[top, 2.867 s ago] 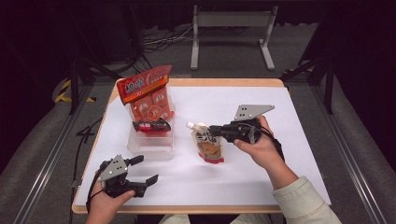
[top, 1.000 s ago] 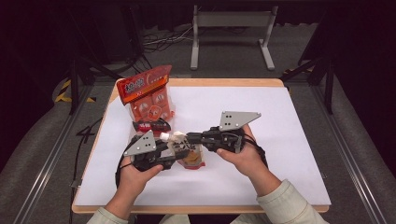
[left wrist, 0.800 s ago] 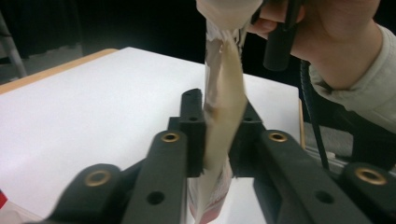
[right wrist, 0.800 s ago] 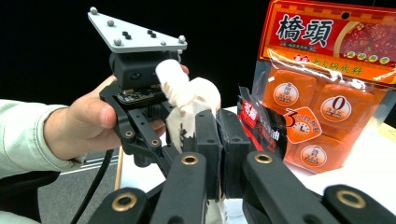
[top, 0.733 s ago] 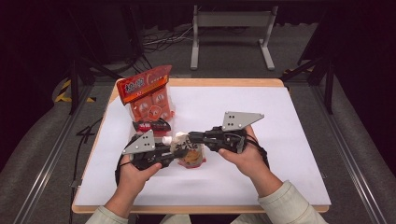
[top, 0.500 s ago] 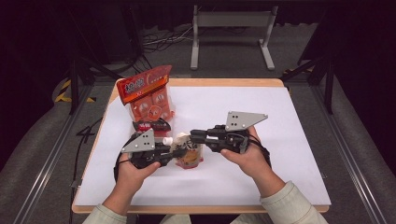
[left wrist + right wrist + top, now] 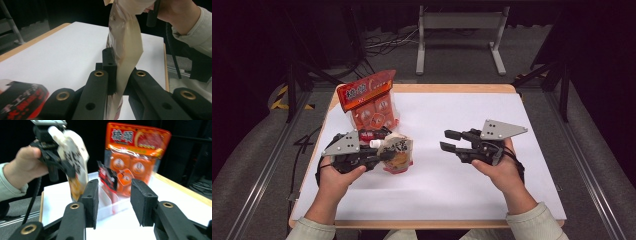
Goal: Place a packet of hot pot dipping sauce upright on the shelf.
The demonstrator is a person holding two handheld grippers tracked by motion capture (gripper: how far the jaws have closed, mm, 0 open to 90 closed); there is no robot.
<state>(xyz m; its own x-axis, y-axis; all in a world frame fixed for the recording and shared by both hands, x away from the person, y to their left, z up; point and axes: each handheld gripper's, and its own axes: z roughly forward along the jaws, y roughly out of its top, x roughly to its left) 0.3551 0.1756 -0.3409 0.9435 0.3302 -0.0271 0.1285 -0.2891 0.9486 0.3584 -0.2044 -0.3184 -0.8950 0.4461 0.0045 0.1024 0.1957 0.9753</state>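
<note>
High view: spouted pouch lifted off table near 9 o'clock, clamped in left gripper, just in front of orange snack bag standing in clear tray. Right gripper, at 3 o'clock, let go, jaws just opening, nothing between. Risk judged: thin pinch on limp film, so could slip out or knock bag.

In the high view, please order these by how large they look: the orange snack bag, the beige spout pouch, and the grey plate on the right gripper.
1. orange snack bag, the largest.
2. beige spout pouch, held in the left gripper.
3. grey plate on the right gripper; close to the pouch in size, so this order is unsure.
</note>
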